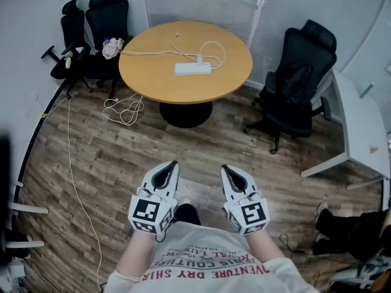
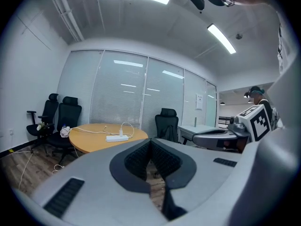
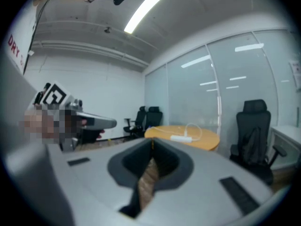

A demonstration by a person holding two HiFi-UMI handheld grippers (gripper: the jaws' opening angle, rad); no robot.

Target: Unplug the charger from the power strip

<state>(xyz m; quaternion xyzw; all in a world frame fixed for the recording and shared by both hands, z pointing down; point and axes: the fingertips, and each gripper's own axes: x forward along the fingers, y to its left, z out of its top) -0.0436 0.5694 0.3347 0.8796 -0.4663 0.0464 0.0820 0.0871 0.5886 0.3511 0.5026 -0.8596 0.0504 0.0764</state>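
Observation:
A white power strip (image 1: pixel 193 69) lies on the round wooden table (image 1: pixel 153 81) far ahead of me. A white charger (image 1: pixel 199 58) stands plugged into it, and its cable loops across the tabletop. Both grippers hang low near my body, well short of the table. The left gripper (image 1: pixel 173 165) and the right gripper (image 1: pixel 225 170) are shut with nothing between their jaws. The left gripper view shows the power strip (image 2: pixel 116 138) beyond the closed left gripper (image 2: pixel 150 142). In the right gripper view the power strip (image 3: pixel 181 138) sits small past the closed right gripper (image 3: pixel 152 142).
Two black office chairs (image 1: pixel 101 23) stand left of the table, one carrying a white bundle (image 1: pixel 112 46). Another black chair (image 1: pixel 299 78) is on the right, beside a white desk (image 1: pixel 360 127). White cables (image 1: pixel 122 108) trail over the wood floor.

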